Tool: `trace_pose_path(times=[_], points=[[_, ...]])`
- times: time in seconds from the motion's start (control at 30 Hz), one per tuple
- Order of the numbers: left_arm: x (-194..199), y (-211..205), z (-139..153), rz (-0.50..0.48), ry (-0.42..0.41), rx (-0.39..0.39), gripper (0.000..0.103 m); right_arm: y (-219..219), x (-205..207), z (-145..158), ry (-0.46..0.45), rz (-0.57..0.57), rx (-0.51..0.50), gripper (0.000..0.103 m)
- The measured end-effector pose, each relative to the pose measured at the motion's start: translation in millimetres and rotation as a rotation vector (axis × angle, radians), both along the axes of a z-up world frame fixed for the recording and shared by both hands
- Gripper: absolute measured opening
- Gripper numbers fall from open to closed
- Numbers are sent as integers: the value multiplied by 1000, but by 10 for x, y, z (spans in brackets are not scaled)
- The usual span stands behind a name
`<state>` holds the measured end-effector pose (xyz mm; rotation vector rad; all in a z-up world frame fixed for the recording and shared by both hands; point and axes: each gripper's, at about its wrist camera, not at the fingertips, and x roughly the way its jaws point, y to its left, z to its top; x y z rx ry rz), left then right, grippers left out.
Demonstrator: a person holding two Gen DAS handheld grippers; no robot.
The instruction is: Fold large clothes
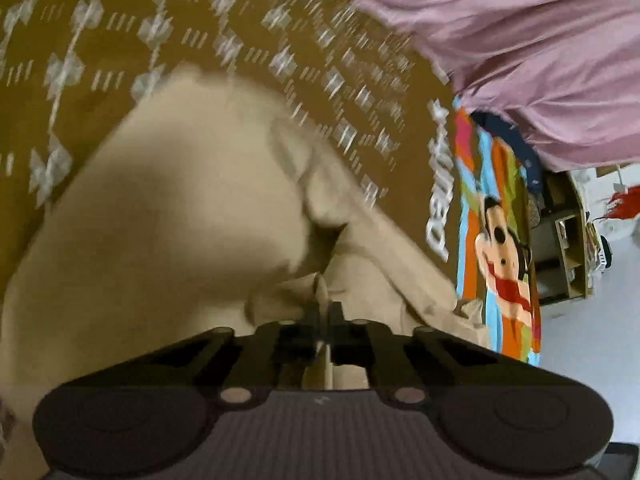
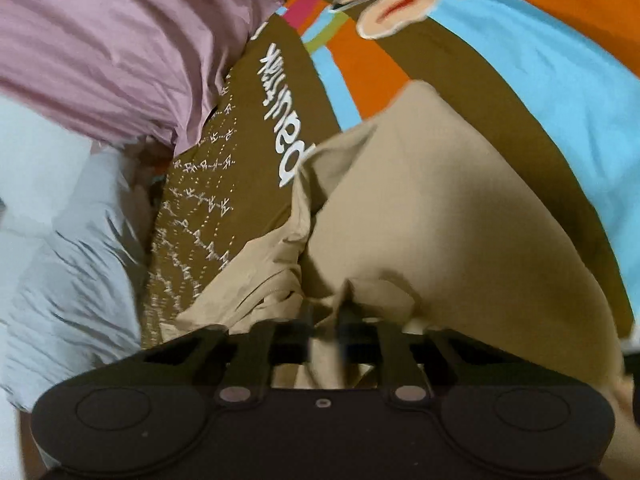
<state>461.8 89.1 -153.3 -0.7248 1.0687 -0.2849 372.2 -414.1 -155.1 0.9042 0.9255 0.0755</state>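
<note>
A large beige garment (image 1: 180, 208) lies on a brown patterned bedspread (image 1: 120, 40). In the left wrist view my left gripper (image 1: 325, 312) is shut on a bunched fold of the beige cloth at its near edge. In the right wrist view the same beige garment (image 2: 420, 220) spreads ahead and to the right, and my right gripper (image 2: 326, 320) is shut on a gathered fold of it. Both views are motion-blurred. The cloth hides the fingertips.
A pink crumpled cloth (image 1: 520, 48) lies at the far right of the left view and upper left of the right view (image 2: 112, 40). A pale blue cloth (image 2: 60, 240) lies left. A colourful cartoon panel (image 1: 500, 240) edges the bedspread. Wooden shelves (image 1: 568, 240) stand beyond.
</note>
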Motion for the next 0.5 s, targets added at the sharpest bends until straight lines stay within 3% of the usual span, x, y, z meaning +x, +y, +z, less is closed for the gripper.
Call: trace_pose_path(times=[0.03, 0.17, 0.27, 0.4, 0.5], points=[[4, -37, 89, 2, -55, 24, 2, 38, 45, 28, -26, 10, -32, 2], [-8, -259, 344, -20, -267, 189, 2, 319, 122, 371, -274, 86, -312, 1], [8, -375, 249, -23, -270, 264, 2, 623, 125, 489, -434, 182, -593, 0], [-51, -421, 161, -49, -291, 297, 3, 654, 233, 213, -360, 220, -692, 0], [-120, -378, 235, -81, -282, 305, 8, 594, 132, 118, -351, 218, -687, 1]])
